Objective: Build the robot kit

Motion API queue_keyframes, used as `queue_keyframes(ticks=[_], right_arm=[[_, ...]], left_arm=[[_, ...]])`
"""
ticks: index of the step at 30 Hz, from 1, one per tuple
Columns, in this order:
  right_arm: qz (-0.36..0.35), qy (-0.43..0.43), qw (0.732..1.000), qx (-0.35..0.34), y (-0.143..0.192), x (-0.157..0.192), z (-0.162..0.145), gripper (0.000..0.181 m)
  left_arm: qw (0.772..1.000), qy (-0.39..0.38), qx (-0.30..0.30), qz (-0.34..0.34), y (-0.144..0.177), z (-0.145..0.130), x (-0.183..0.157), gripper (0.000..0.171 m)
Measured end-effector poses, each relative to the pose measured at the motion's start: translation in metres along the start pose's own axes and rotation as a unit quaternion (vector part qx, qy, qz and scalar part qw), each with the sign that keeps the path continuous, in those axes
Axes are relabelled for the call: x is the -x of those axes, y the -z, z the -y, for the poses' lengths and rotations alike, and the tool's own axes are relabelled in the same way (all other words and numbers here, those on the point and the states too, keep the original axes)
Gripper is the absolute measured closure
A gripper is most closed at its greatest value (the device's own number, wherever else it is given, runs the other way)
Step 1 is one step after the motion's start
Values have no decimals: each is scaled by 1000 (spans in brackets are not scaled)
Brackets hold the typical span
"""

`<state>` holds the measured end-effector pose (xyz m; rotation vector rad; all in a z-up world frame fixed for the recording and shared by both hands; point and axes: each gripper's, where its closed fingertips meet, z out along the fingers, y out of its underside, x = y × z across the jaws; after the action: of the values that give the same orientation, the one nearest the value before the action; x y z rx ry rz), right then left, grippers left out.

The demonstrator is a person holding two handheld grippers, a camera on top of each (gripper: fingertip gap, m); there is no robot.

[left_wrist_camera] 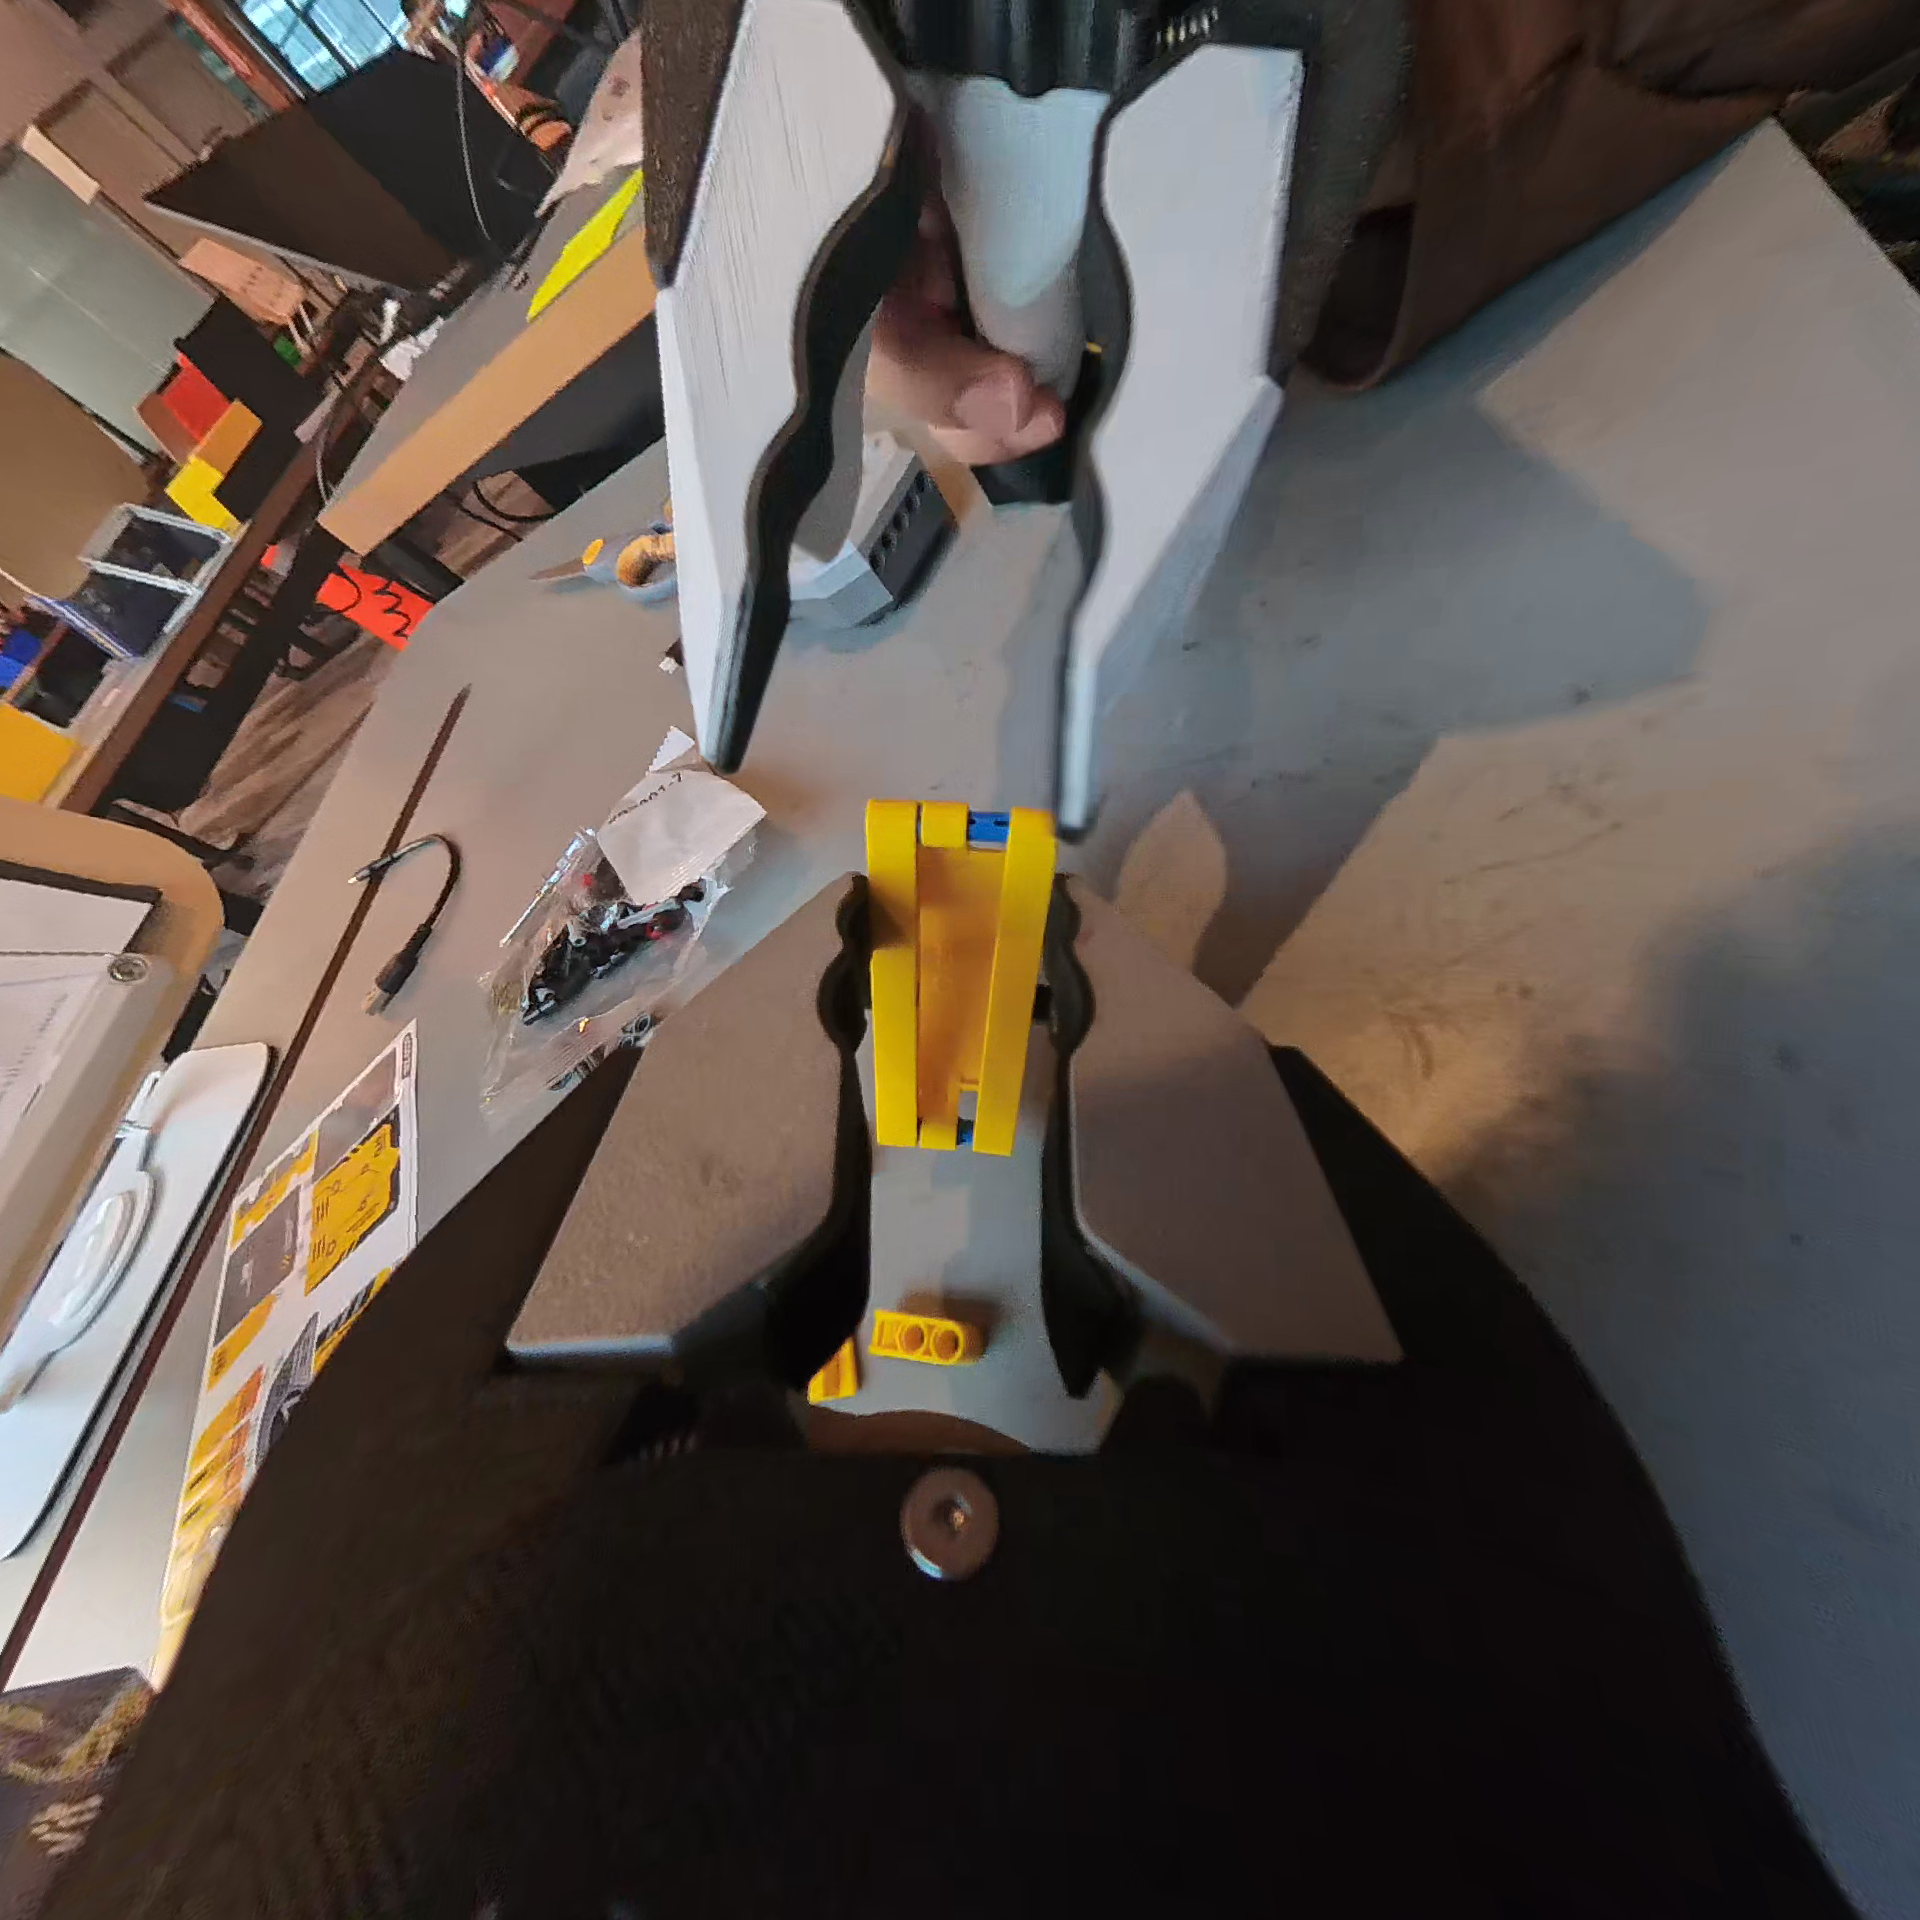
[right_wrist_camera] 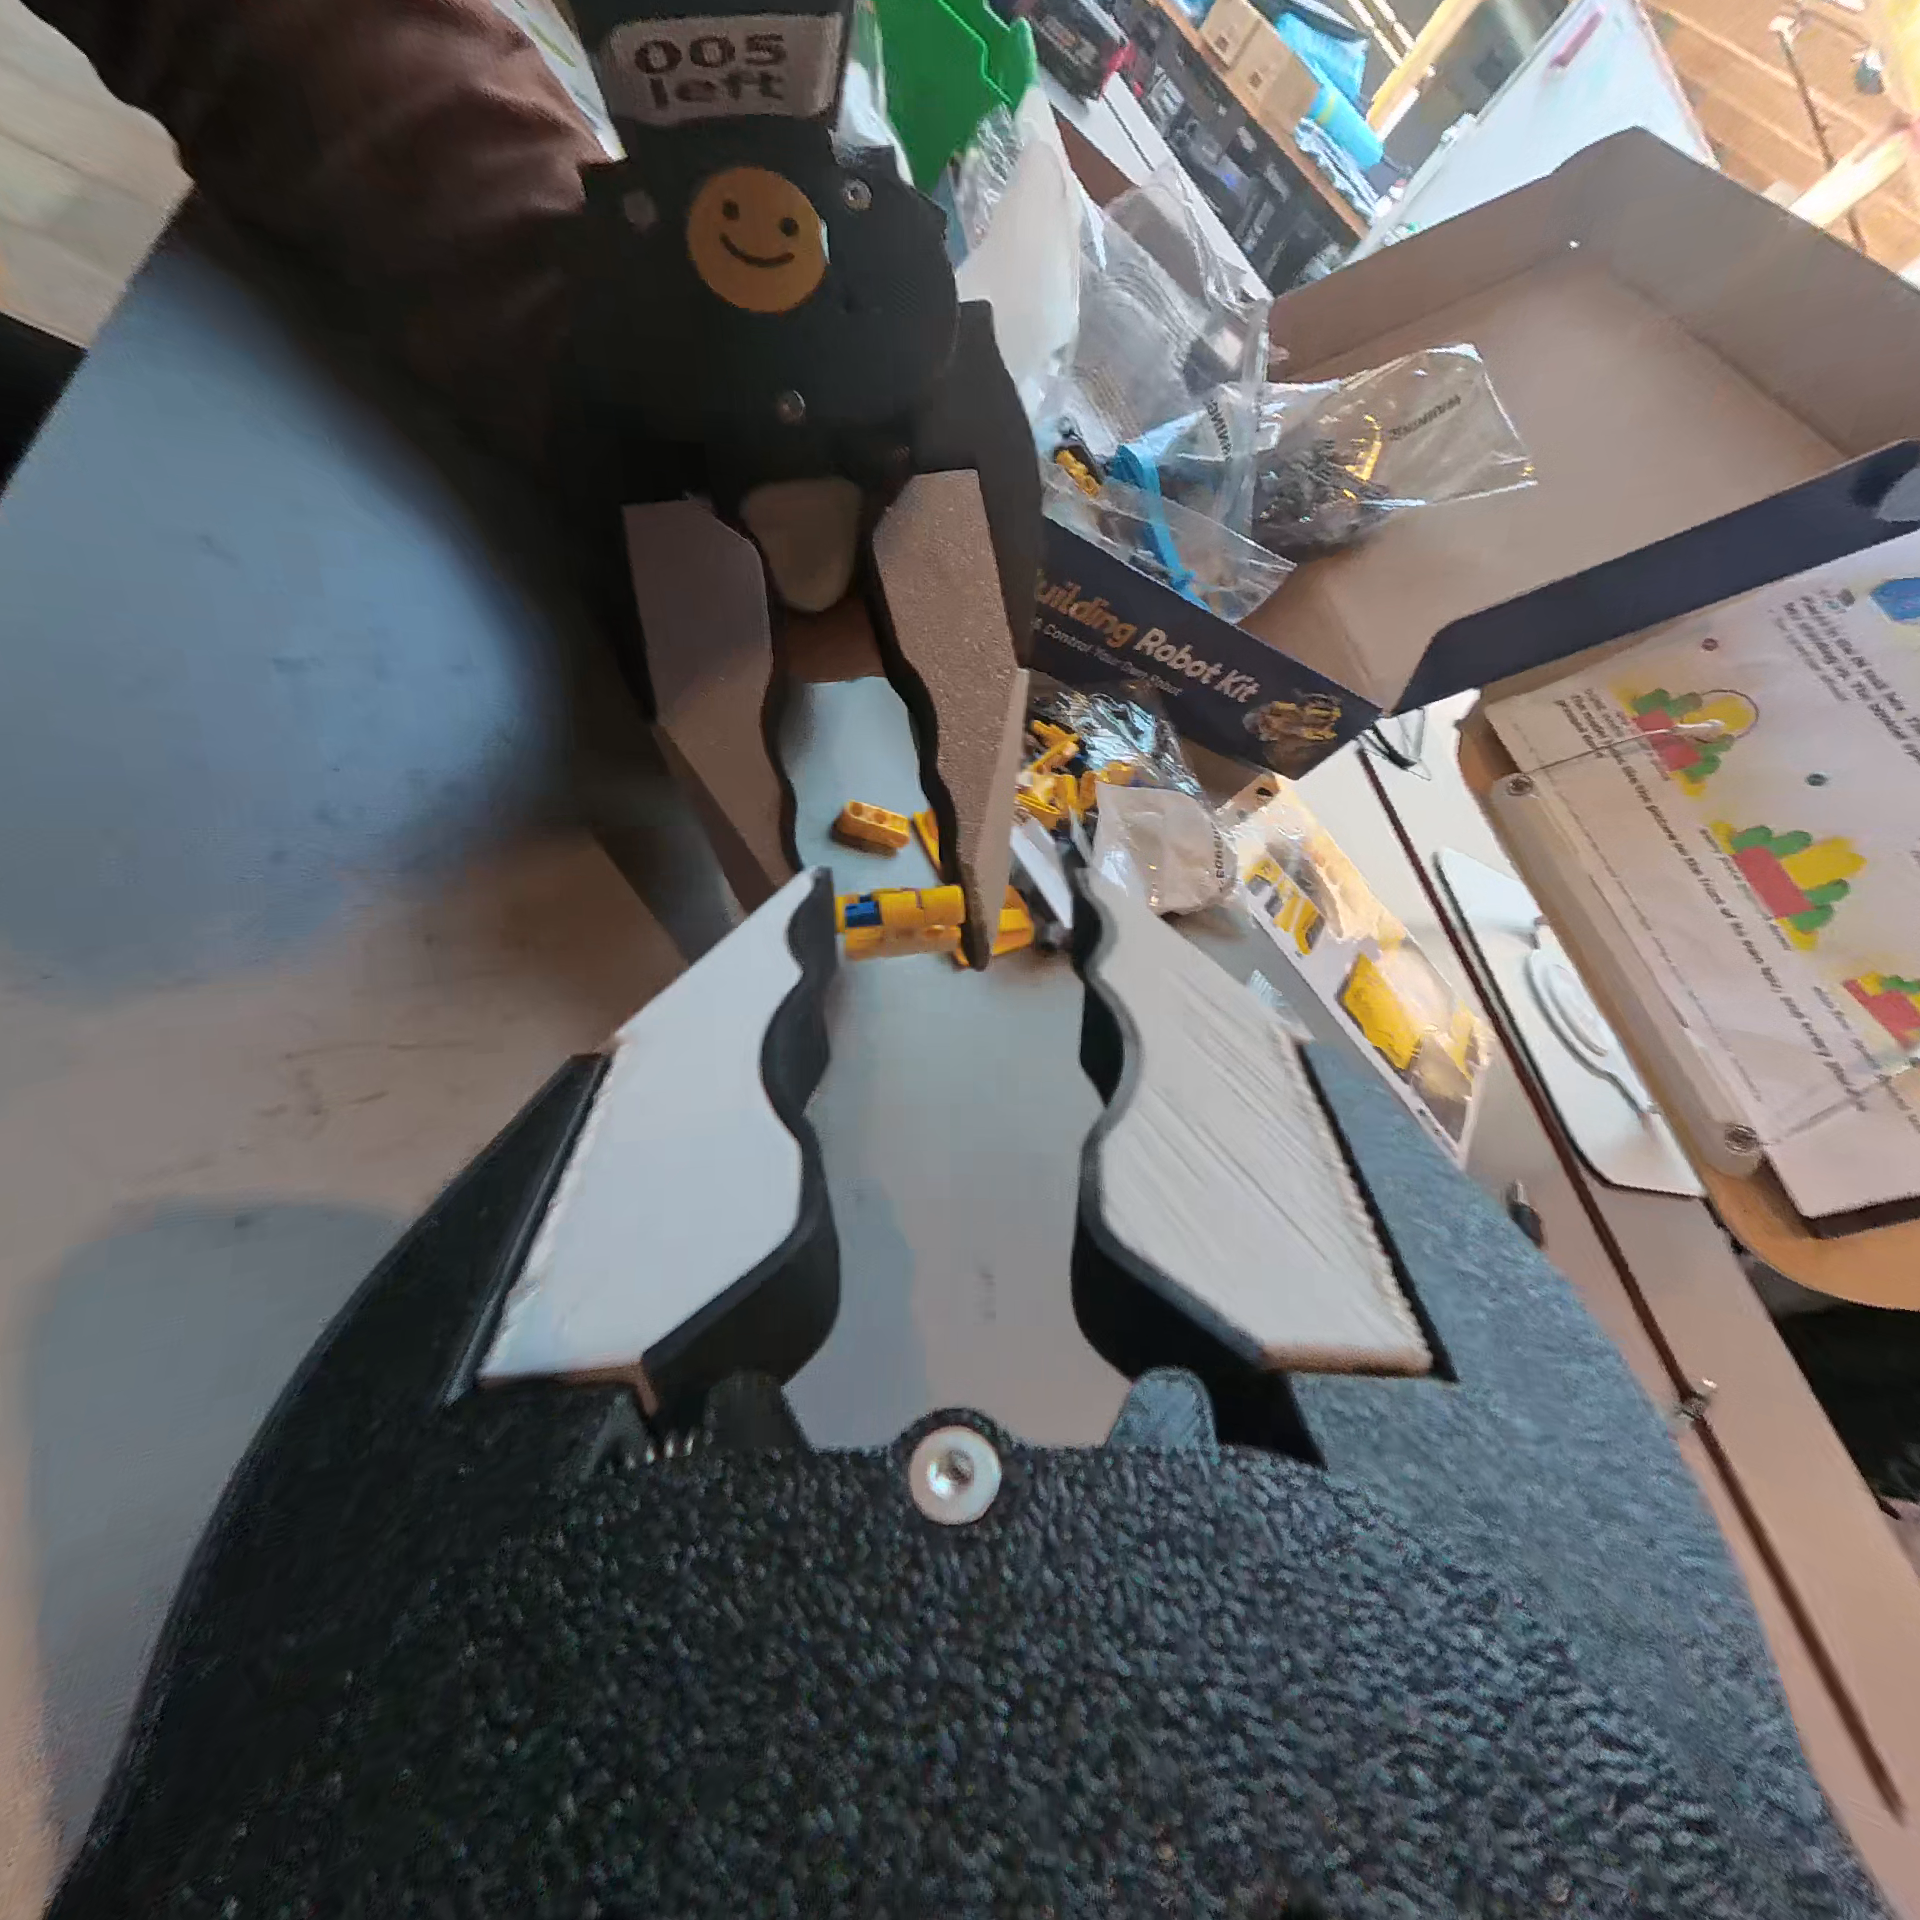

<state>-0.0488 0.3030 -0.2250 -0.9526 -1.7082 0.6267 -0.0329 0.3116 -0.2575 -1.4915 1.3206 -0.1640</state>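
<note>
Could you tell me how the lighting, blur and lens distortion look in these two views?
Left wrist view: hard sunlight throws sharp shadows across the grey table; the right hand-held gripper is motion-blurred, and edges bow from the wide lens. Right wrist view: its left side is smeared, and the yellow brick assembly is soft.

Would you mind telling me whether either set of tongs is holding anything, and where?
The left tongs clamp the yellow beam assembly by its long outer sides. The right tongs are open and hold nothing.
</note>
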Motion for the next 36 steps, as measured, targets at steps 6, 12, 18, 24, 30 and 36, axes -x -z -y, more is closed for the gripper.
queue_keyframes(ticks=[6, 12, 18, 24, 30, 36], right_arm=[[27, 14, 1000, 5, -2, 11, -2, 144], [57, -4, 998, 5, -3, 19, -2, 149], [54, -4, 998, 37, -9, 22, -9, 150], [44, -6, 997, 56, -9, 21, -12, 151], [25, 6, 997, 69, -6, 25, -10, 159], [38, -35, 997, 63, -9, 18, -13, 157]], left_arm=[[999, 19, -23, -12, 5, 6, 1, 142], [999, 8, -15, -29, 5, 4, -6, 142], [999, -15, 12, -26, 2, -4, -8, 143], [999, -10, 24, -21, 0, -6, -6, 143], [999, -2, 22, -36, 2, -5, -8, 149], [999, 1, 17, -33, -1, -5, -4, 148]])
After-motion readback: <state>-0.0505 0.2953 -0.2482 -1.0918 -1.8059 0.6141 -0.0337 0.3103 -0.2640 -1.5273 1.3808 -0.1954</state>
